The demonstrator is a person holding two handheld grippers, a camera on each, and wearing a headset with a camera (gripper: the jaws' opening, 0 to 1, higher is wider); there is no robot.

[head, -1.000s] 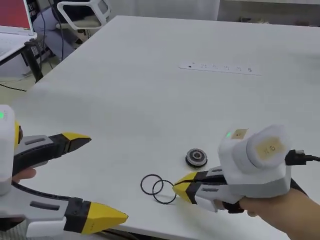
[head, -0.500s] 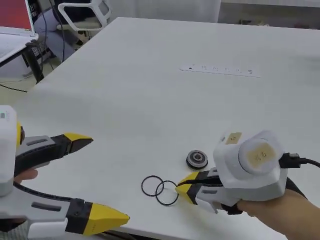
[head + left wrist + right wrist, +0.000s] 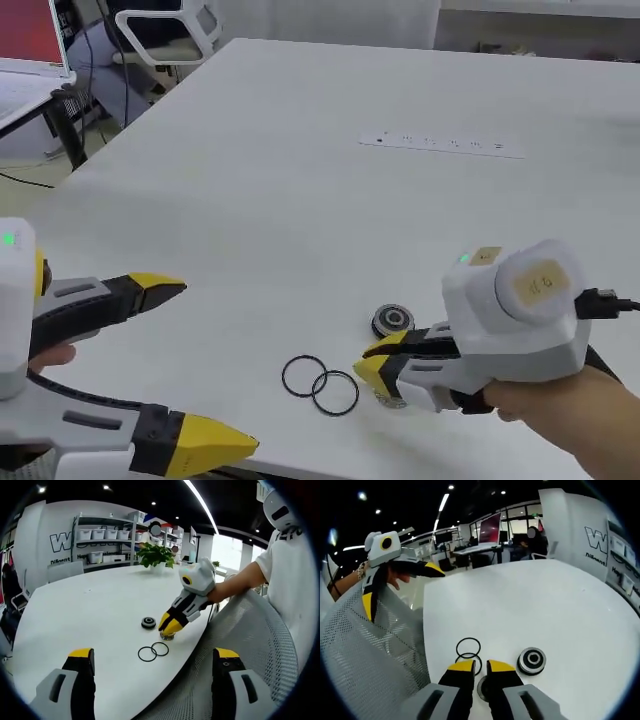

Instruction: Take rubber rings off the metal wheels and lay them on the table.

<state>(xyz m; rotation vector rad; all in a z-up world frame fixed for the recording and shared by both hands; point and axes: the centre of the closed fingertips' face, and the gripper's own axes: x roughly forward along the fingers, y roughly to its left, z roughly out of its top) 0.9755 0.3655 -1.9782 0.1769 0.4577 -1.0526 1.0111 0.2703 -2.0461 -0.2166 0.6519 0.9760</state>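
Two black rubber rings [image 3: 303,375] [image 3: 335,392] lie overlapping on the white table [image 3: 300,200], near its front edge. A metal wheel [image 3: 392,320] with a dark rim stands just beyond them. My right gripper [image 3: 372,365] is low over the table, its yellow-tipped jaws nearly together on a second small metal wheel [image 3: 482,687] that rests on the tabletop beside the rings [image 3: 468,654]. The left gripper view shows this wheel [image 3: 166,636] under those tips. My left gripper [image 3: 200,363] hovers wide open at the left, holding nothing.
A white power strip [image 3: 440,142] lies across the far middle of the table. An office chair [image 3: 165,25] and a desk with a red screen [image 3: 25,30] stand beyond the table's left corner. A grey mesh chair back [image 3: 240,630] sits close to the front edge.
My right gripper has shifted a little to the right, and a small metal wheel now shows at its tips. The rings, the far wheel and my left gripper have stayed put.
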